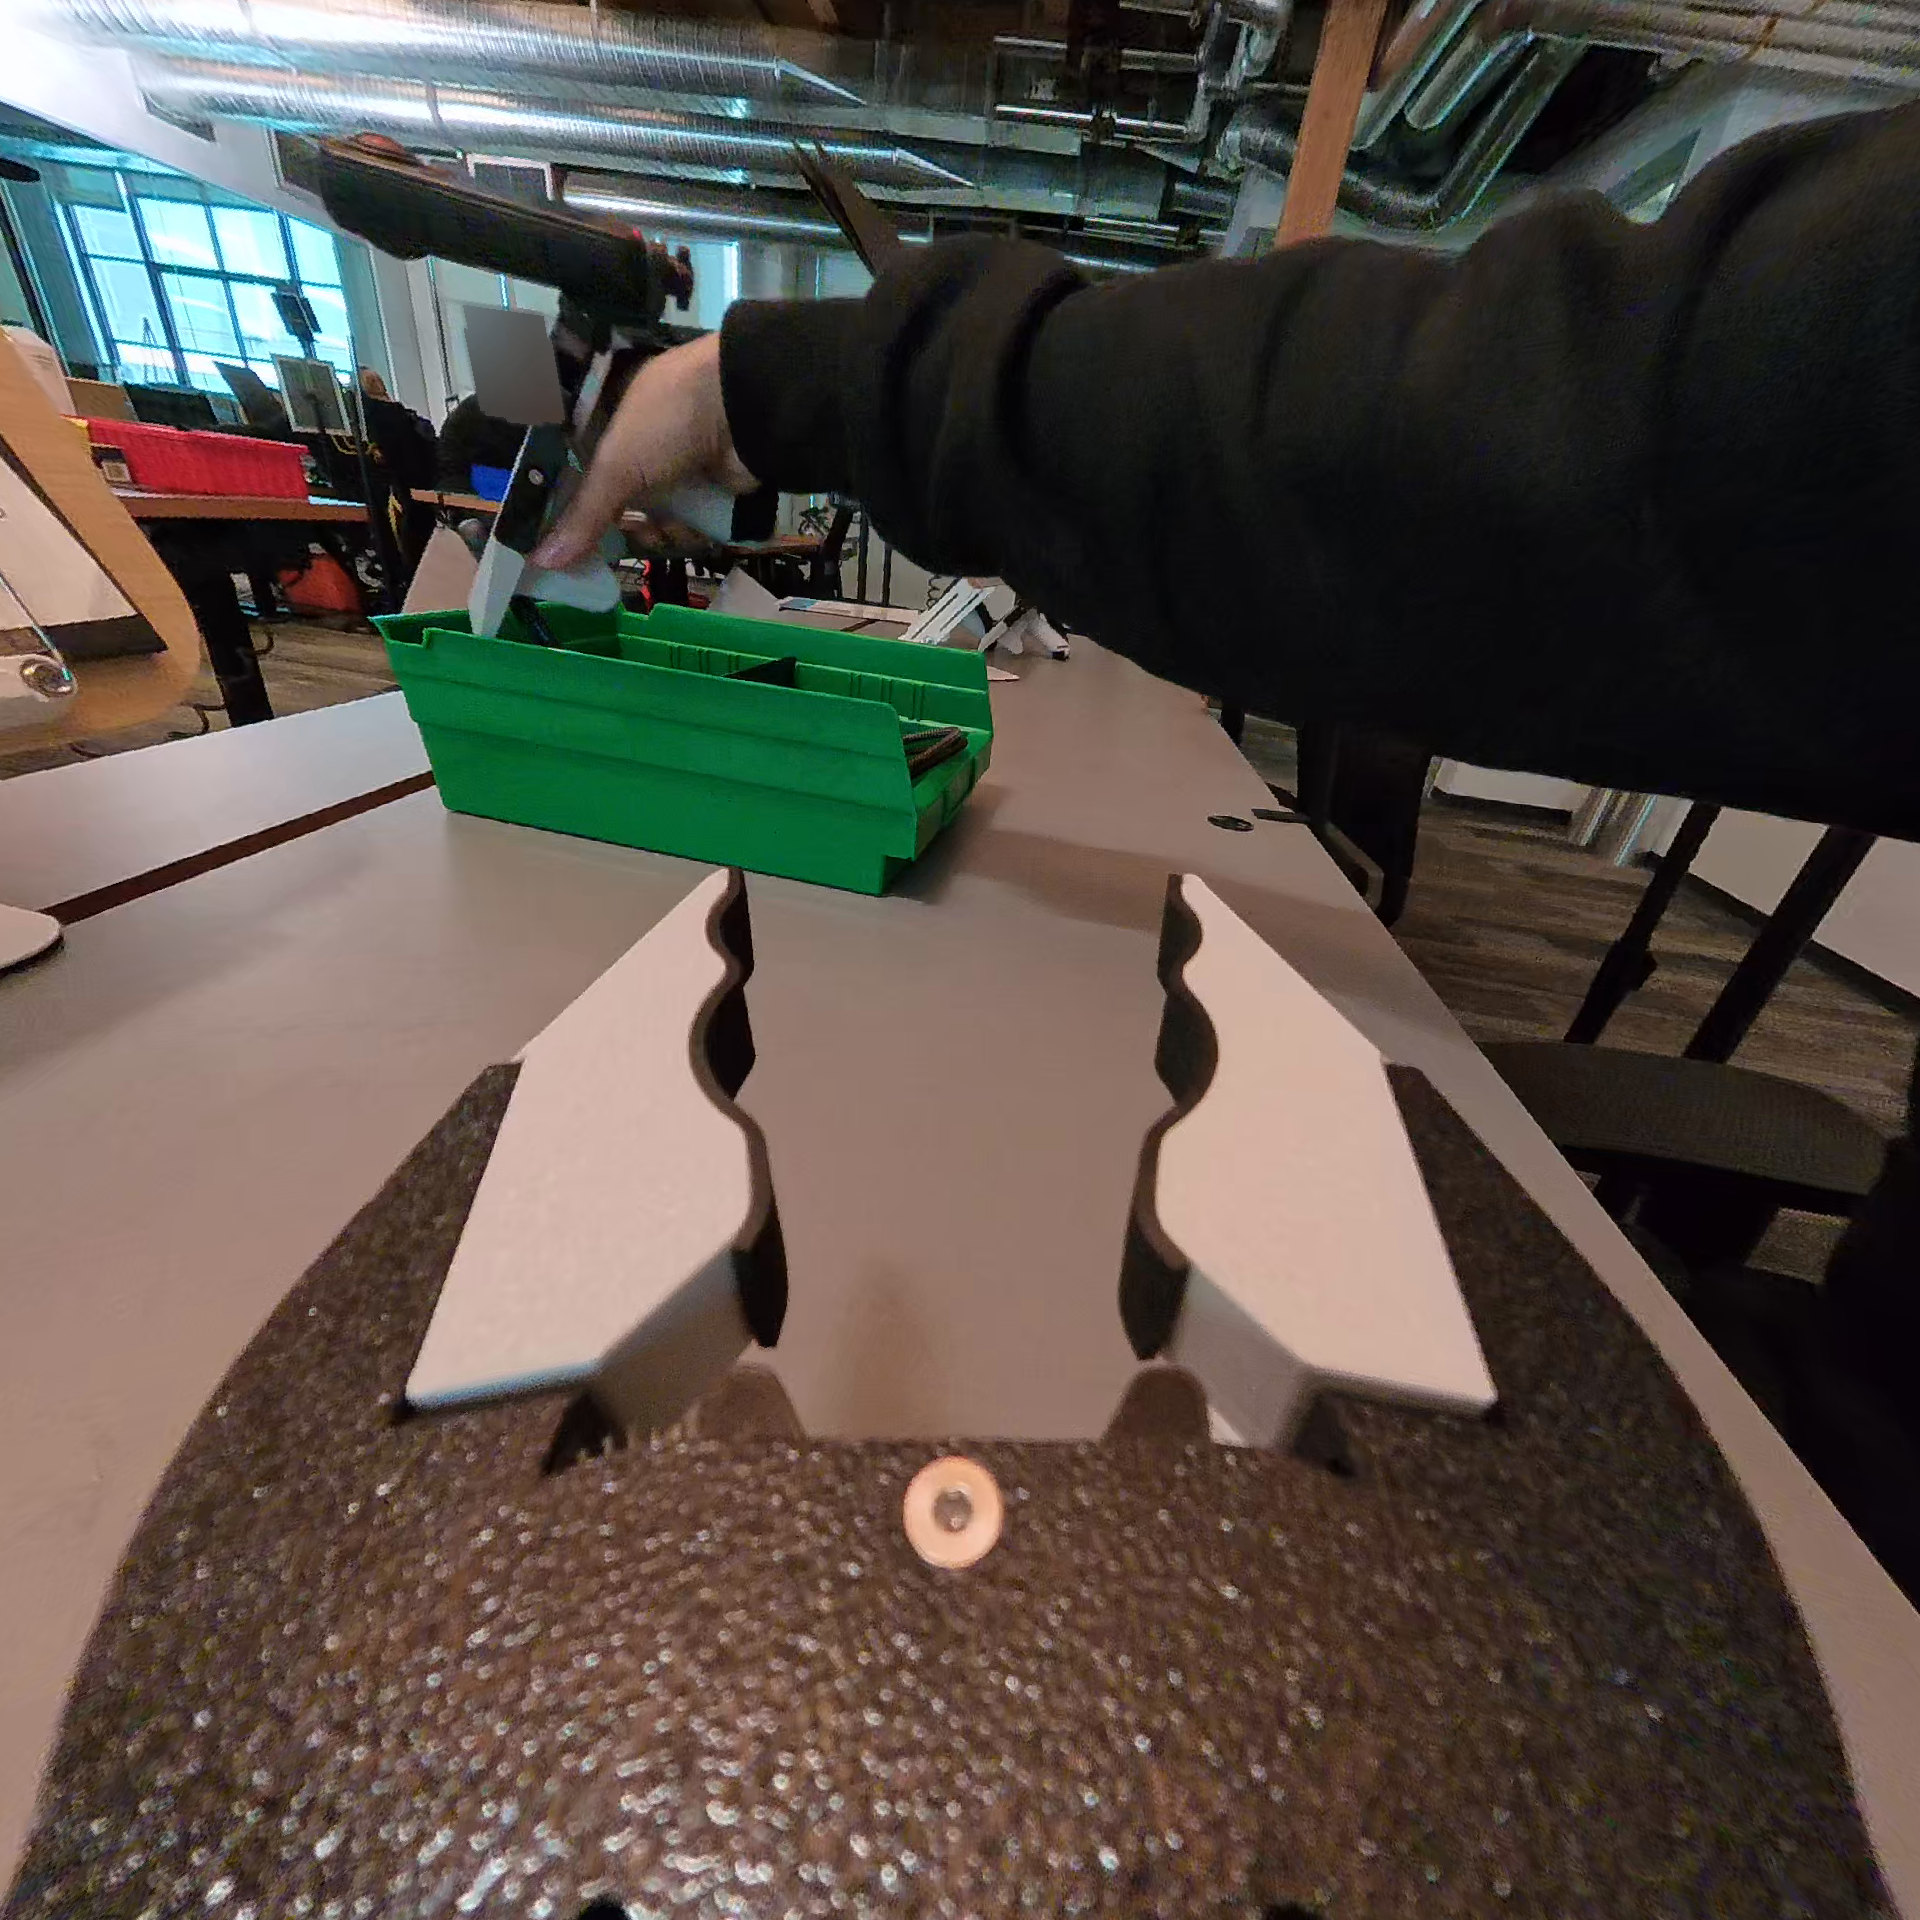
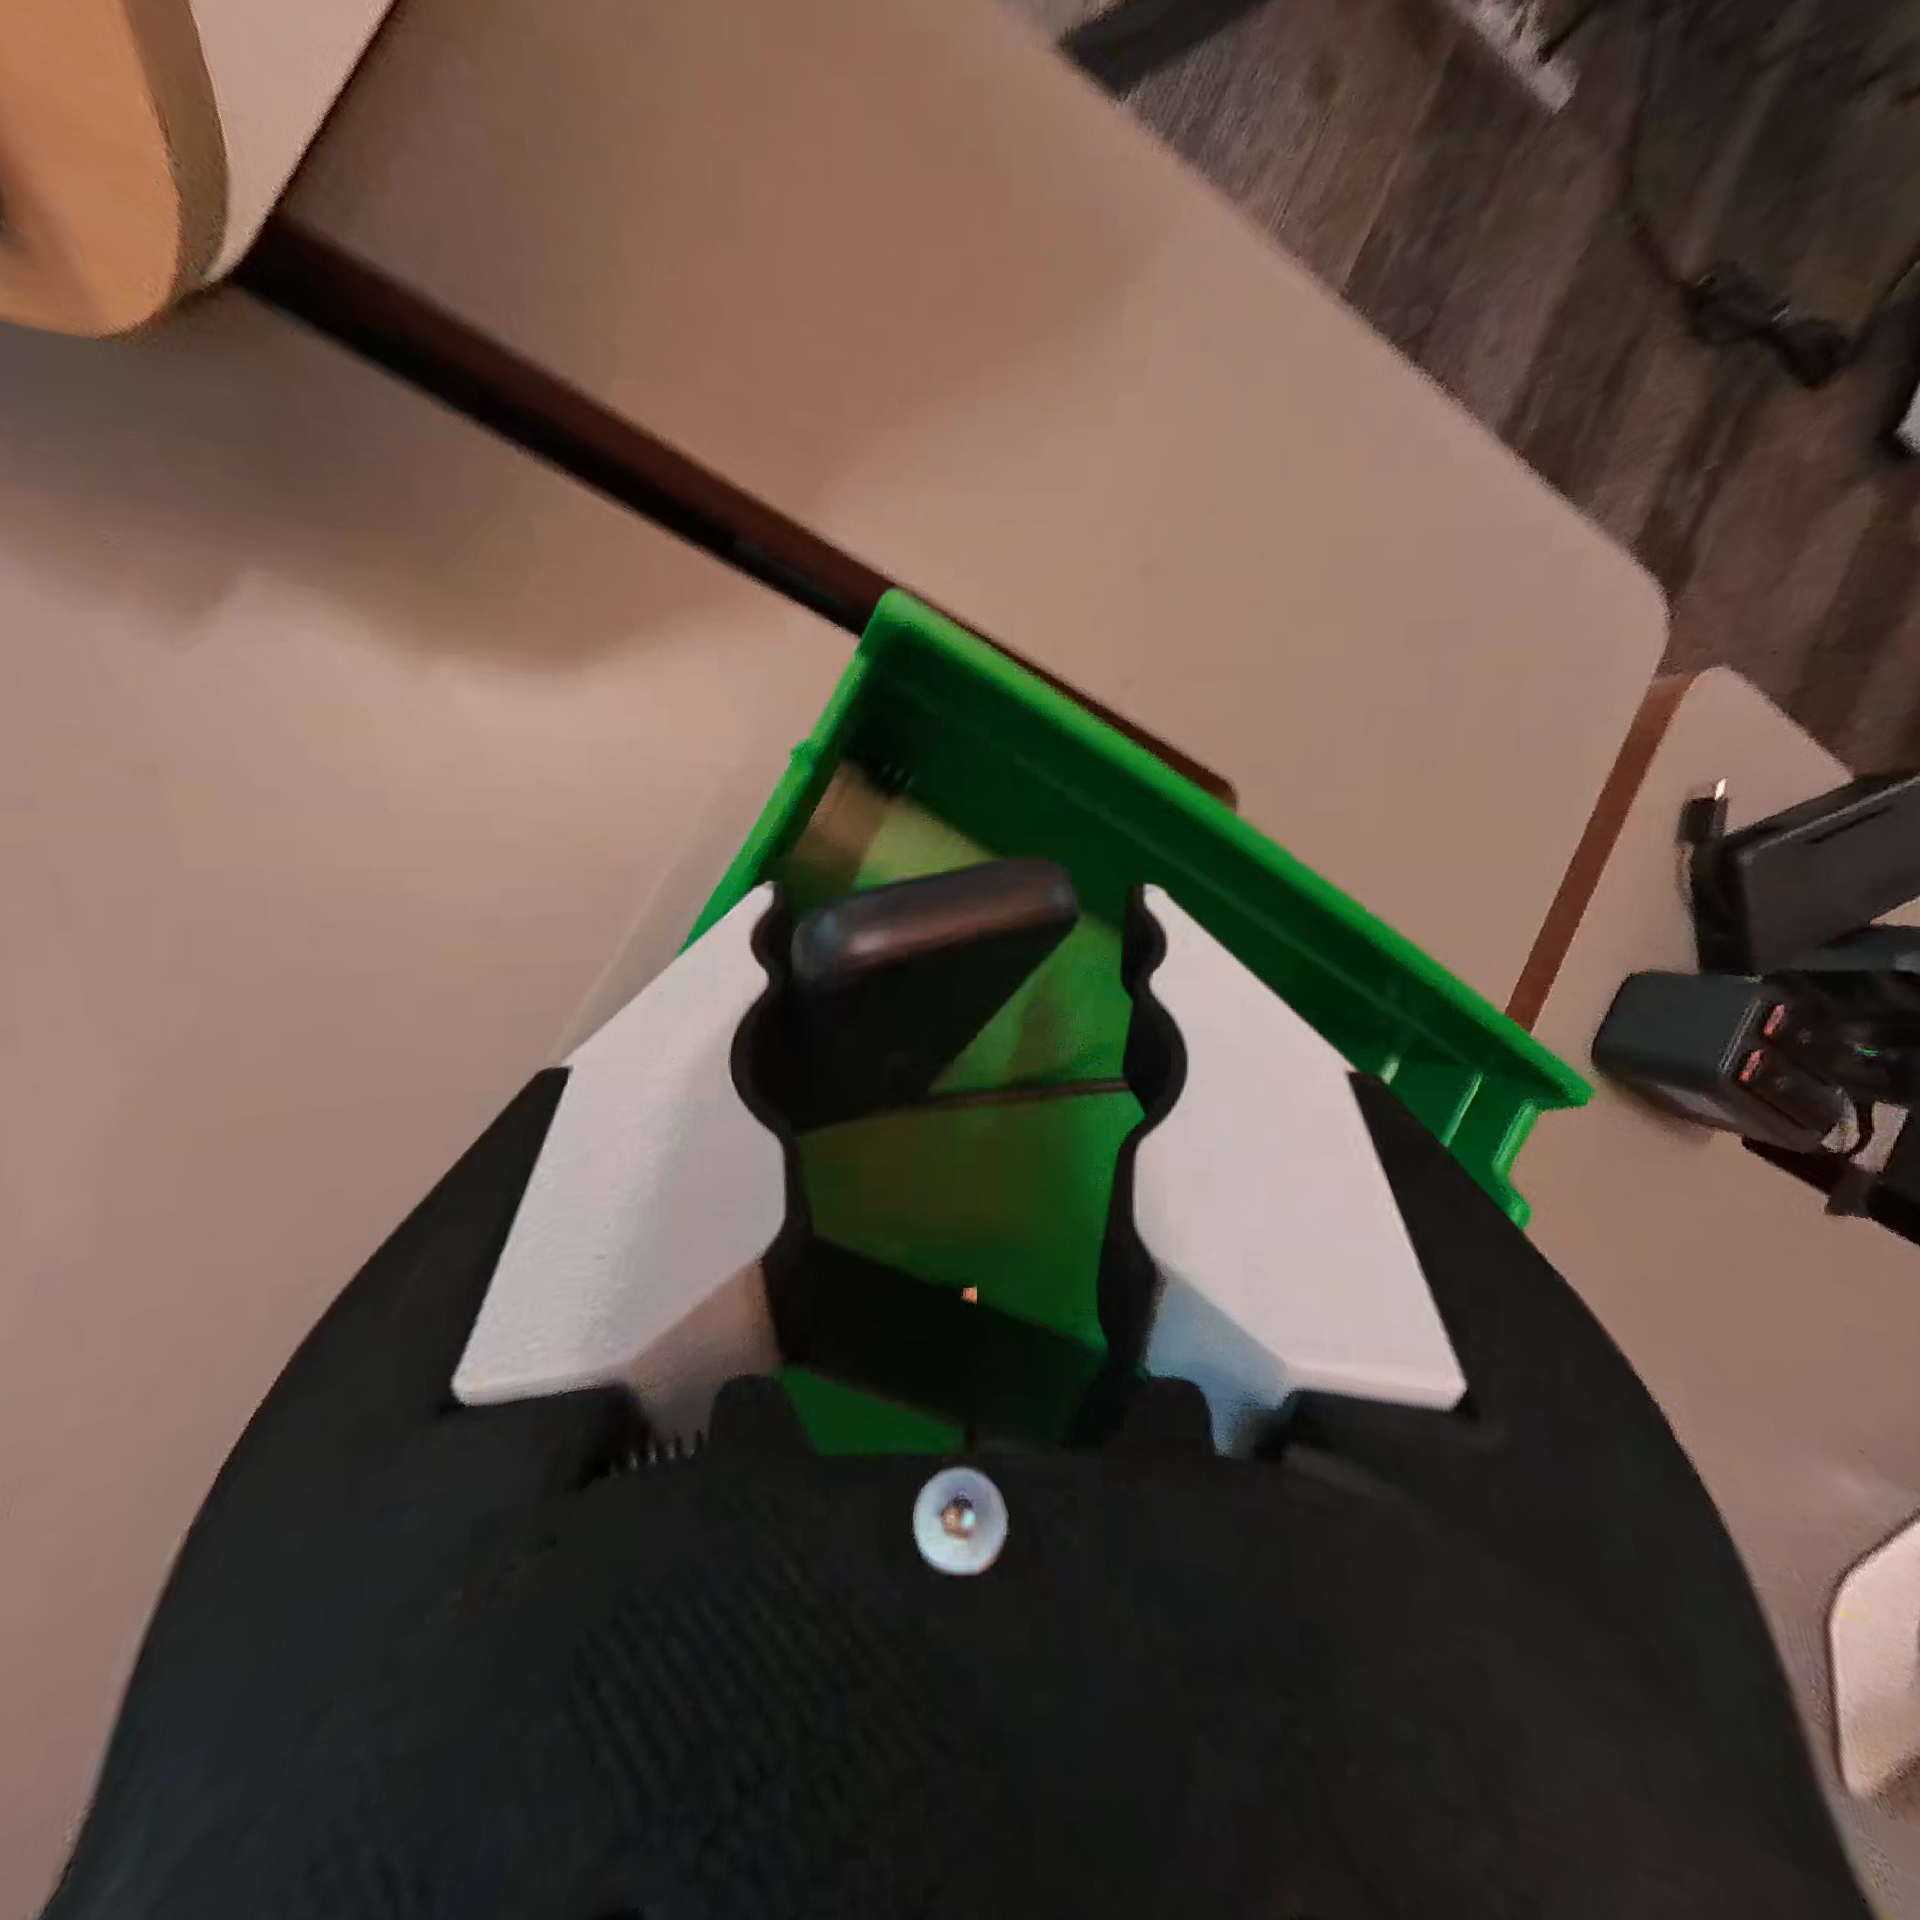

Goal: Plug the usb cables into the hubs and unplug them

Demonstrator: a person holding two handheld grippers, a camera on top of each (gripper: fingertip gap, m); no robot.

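Right wrist view: the right tool (image 2: pixel 951 914) reaches down into the green bin (image 2: pixel 1195 831).
Its jaws stand apart around a dark flat hub (image 2: pixel 925 945), which leans in one end compartment of the bin; I cannot tell if the fingers touch it. In the left wrist view the left tool (image 1: pixel 951 904) is wide and holds nothing, low over the grey table (image 1: pixel 260 1091), with the bin near the far edge. A hand (image 1: pixel 655 436) in a black sleeve (image 1: pixel 1351 468) holds the right tool.
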